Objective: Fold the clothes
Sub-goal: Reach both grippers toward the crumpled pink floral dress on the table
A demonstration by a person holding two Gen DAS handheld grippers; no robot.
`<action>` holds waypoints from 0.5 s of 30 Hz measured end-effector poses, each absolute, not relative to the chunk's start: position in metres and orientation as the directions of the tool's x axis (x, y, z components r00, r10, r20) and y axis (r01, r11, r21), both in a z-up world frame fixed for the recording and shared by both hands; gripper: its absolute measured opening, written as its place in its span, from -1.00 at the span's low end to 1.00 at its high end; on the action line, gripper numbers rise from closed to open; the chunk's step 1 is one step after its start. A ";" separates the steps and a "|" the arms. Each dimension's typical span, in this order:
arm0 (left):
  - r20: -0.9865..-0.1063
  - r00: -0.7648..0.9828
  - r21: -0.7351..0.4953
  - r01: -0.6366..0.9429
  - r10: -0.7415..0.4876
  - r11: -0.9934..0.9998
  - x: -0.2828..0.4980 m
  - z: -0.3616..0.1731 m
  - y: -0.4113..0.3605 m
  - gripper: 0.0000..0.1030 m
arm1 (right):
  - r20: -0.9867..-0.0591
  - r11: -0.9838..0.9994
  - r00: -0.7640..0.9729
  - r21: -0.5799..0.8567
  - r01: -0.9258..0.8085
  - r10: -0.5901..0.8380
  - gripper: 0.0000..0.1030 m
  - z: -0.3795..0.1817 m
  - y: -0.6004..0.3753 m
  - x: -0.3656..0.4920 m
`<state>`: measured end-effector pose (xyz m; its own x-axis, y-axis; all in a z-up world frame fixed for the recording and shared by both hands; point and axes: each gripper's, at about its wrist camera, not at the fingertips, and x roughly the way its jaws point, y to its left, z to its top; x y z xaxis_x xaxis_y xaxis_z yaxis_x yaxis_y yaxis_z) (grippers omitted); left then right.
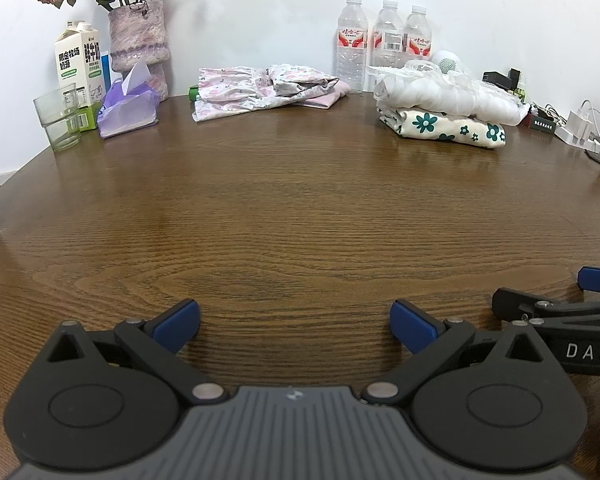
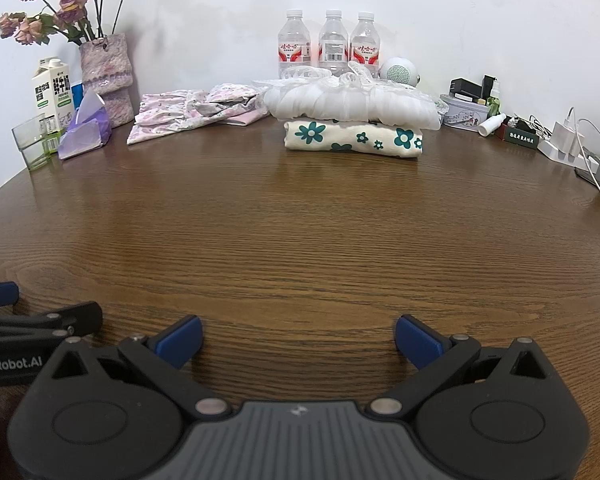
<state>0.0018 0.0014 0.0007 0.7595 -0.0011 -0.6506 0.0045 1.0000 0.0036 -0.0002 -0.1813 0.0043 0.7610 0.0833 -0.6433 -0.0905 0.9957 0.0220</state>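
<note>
Both grippers are hovering low over the near edge of the wooden table (image 2: 300, 232), side by side, and neither is holding anything. On the left gripper (image 1: 295, 326) the blue pads are standing wide apart over bare wood; the right gripper (image 2: 299, 338) is spread just as wide, with its neighbour's finger showing at the left margin of its view.

Along the far edge, against the wall, the clothes are lying in two lots. A pink floral garment (image 2: 192, 114) is sitting loosely folded toward the far left, near the purple tissue pack (image 2: 85, 132). Just right of it, a white ruffled garment (image 2: 352, 104) is resting on top of a folded cream cloth with teal flowers (image 2: 352, 138). Three water bottles (image 2: 329, 42) are standing behind that stack, and a vase of dried roses (image 2: 106, 80) and a milk carton (image 2: 52, 96) are occupying the far left corner.
</note>
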 end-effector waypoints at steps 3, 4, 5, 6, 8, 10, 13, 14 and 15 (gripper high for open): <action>-0.659 0.752 0.007 0.037 -0.024 0.999 0.008 0.003 0.006 1.00 | -0.646 0.995 0.757 0.031 -0.100 0.096 1.00 0.007 -0.180 0.004; -0.661 0.749 0.008 0.048 -0.031 0.999 0.010 0.004 0.007 1.00 | -0.645 0.994 0.756 0.037 -0.107 0.106 0.99 0.009 -0.178 0.008; -0.664 0.747 0.009 0.059 -0.038 0.998 0.012 0.005 0.009 1.00 | -0.644 0.992 0.756 0.044 -0.118 0.118 0.92 0.012 -0.177 0.014; -0.667 0.744 0.010 0.070 -0.046 0.997 0.014 0.005 0.010 1.00 | -0.642 0.990 0.756 0.050 -0.128 0.130 0.88 0.015 -0.175 0.020; -0.653 0.754 0.010 0.092 -0.063 0.996 0.024 0.015 0.015 1.00 | -0.596 0.982 0.784 0.043 -0.183 0.172 0.87 0.037 -0.168 0.035; -0.608 0.791 -0.002 0.087 -0.070 0.996 0.049 0.039 0.029 1.00 | -0.537 0.967 0.819 -0.021 -0.253 0.203 0.87 0.062 -0.154 0.056; -0.529 0.849 -0.024 -0.013 -0.002 1.000 0.111 0.073 0.058 1.00 | -0.424 0.948 0.885 -0.149 -0.280 0.194 0.88 0.097 -0.127 0.112; -0.504 0.863 -0.031 -0.054 0.031 0.998 0.134 0.083 0.068 1.00 | -0.401 0.942 0.896 -0.181 -0.284 0.193 0.88 0.107 -0.116 0.137; -0.491 0.869 -0.008 -0.076 0.062 0.997 0.163 0.085 0.074 1.00 | -0.389 0.934 0.901 -0.209 -0.290 0.193 0.88 0.115 -0.104 0.163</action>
